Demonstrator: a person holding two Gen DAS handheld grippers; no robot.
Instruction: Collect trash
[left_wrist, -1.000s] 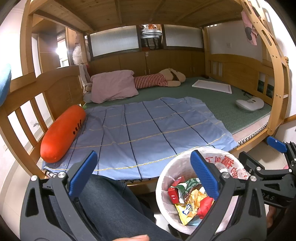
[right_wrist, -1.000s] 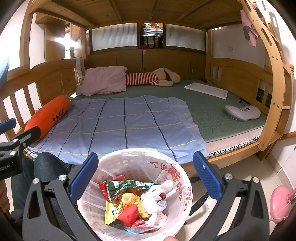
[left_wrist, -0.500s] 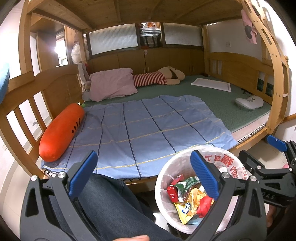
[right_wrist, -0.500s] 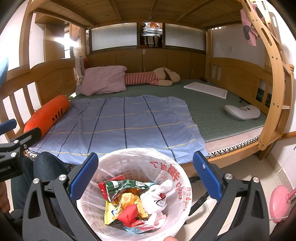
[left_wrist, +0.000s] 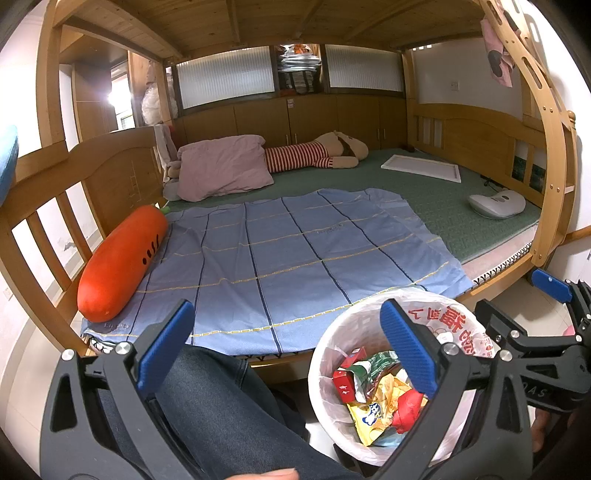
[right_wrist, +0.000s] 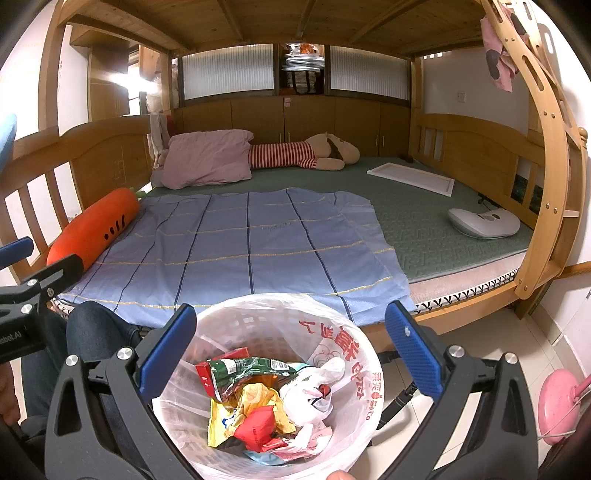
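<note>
Holding steady, both tongs (right_wrist: 291, 347) stay spread over the bin (right_wrist: 364, 373).

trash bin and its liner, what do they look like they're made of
The trash bin looks like rigid white plastic: a lattice of square holes shows through its wall. The liner seems to be thin, translucent plastic film, glossy and wrinkled, with red print, folded over the rim.

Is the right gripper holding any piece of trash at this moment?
No, the right gripper is open with nothing between its blue pads, and the wrappers lie inside the trash bin below it.
</note>
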